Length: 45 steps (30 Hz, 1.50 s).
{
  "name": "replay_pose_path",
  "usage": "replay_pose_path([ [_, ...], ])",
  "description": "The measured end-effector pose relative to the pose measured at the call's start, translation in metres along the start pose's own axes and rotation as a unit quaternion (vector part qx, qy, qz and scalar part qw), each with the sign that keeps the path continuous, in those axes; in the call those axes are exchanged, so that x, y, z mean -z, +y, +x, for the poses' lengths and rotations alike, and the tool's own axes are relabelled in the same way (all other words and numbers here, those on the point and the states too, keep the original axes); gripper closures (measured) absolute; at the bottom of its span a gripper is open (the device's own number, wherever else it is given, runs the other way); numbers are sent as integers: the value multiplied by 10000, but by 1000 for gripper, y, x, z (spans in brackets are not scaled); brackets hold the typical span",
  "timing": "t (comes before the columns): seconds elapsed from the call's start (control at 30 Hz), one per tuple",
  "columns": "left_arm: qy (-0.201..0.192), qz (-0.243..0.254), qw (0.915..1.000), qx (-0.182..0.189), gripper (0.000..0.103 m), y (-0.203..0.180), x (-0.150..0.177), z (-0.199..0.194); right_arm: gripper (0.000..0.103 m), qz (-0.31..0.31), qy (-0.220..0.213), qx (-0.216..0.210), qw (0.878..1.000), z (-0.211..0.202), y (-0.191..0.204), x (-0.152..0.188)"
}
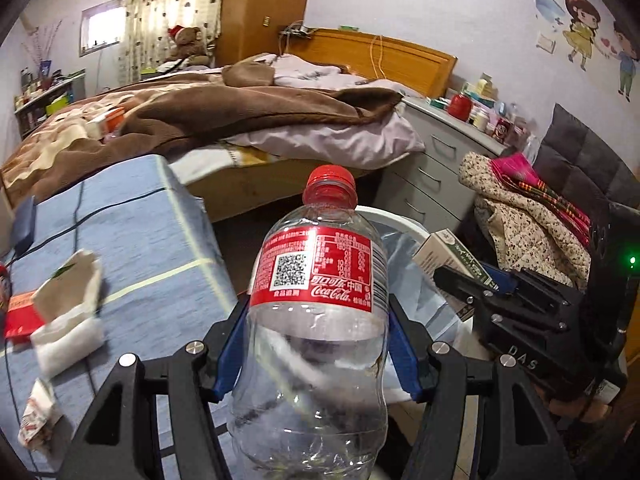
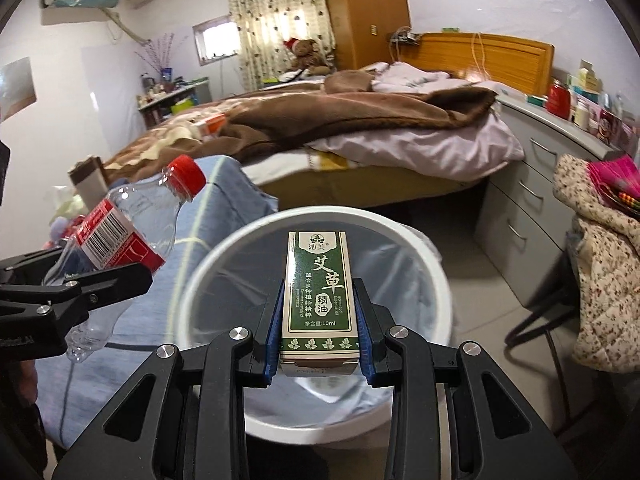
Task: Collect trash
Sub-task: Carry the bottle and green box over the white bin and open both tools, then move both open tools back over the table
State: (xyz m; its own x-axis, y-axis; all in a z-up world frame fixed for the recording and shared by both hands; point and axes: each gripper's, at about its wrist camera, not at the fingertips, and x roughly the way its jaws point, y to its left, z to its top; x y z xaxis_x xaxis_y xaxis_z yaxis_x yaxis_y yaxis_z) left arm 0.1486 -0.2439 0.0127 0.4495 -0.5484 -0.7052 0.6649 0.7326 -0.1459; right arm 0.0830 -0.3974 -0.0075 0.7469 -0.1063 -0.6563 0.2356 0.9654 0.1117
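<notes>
Your left gripper (image 1: 316,336) is clamped about halfway closed on the clear, empty plastic cola bottle with a red cap and red label (image 1: 316,292), its blue pads pressing both sides. Your right gripper (image 2: 320,336) is pinched narrowly on the small green-and-white cardboard box (image 2: 318,292), held above the round white bin lined with a clear bag (image 2: 432,280). The bottle sits just left of the bin, over the blue striped cloth (image 1: 160,240).
</notes>
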Motion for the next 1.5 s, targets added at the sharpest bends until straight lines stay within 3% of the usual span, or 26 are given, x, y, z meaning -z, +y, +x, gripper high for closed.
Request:
replay_pose_path([
  [0.37, 343, 83, 9994, 70, 38, -24, -8, 48, 70, 17, 339, 297, 9990, 19, -23, 6],
  [0.63, 439, 44, 9988, 194, 37, -25, -10, 61, 70, -65, 488, 313, 9983, 29, -27, 8],
  [0.7, 375, 32, 9991, 198, 29, -24, -11, 60, 67, -87, 513, 432, 9977, 30, -27, 9],
  [0.8, 322, -12, 9991, 292, 27, -22, -12, 58, 42, -62, 521, 472, 9975, 32, -28, 8],
  [0.83, 323, -15, 9991, 264, 27, -21, -12, 57, 41, -27, 502, 454, 9977, 30, -29, 8],
  [1.1, 153, -78, 9997, 184, 27, -13, -9, 39, 41, 73, 314, 413, 9986, 19, -26, 6],
  [1.5, -223, -318, 9992, -89, 27, 23, 6, -11, 41, -81, -63, 169, 9998, 1, 8, -3],
])
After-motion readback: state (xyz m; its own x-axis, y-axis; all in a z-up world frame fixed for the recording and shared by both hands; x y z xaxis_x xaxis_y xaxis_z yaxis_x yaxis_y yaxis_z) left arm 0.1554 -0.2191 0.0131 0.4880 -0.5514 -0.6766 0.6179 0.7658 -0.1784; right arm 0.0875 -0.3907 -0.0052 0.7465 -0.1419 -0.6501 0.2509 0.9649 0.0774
